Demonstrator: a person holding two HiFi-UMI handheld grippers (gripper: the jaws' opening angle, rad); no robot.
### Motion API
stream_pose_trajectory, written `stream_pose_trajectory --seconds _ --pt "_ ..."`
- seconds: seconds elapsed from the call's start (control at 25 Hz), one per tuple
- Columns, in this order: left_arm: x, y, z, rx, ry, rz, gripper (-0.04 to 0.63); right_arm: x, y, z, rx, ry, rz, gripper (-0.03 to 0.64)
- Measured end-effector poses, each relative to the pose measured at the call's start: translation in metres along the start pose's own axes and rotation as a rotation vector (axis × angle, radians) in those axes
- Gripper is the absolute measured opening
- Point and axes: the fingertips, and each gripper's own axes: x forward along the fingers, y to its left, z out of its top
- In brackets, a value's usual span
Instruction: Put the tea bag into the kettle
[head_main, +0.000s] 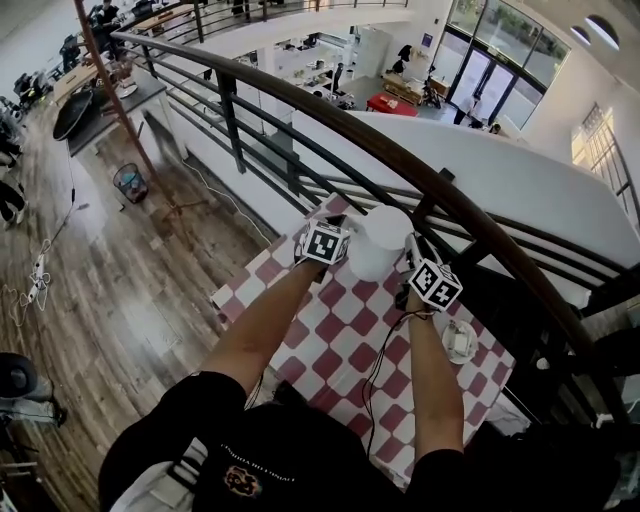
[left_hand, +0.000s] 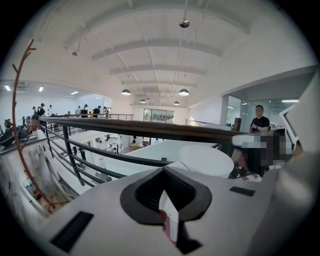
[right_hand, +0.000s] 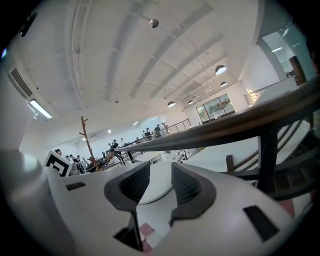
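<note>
My left hand-held gripper (left_hand: 164, 192) is pinched on the tea bag (left_hand: 170, 215), just left of the white kettle (head_main: 380, 245) on the checked surface (head_main: 330, 340). My right hand-held gripper (right_hand: 155, 185) is part open and empty. I judge the bag still has to go in.

Left arm (head_main: 262, 335) and right arm (head_main: 432, 385) stretching forward side by side, left gripper (left_hand: 161, 170) pinching a white tea bag (left_hand: 170, 215), right gripper (right_hand: 156, 185) holding its jaws apart, empty.

Mezzanine railing (head_main: 330, 120), wood floor (head_main: 120, 290) below, possibly offices beyond.
</note>
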Motion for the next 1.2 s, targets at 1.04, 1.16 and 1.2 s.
stream_pose_trajectory --seconds 1.04,1.16,1.2 --pt "0.000 0.000 -0.003 -0.112 -0.025 -0.051 -0.002 0.010 0.012 -0.017 0.022 0.047 0.036 0.135" --pt "0.000 0.000 -0.003 -0.111 -0.028 -0.052 -0.002 0.007 0.010 -0.014 0.027 0.034 0.017 0.135" --pt "0.000 0.000 -0.003 -0.114 -0.030 -0.051 -0.002 0.006 0.009 -0.013 0.027 0.029 0.011 0.135"
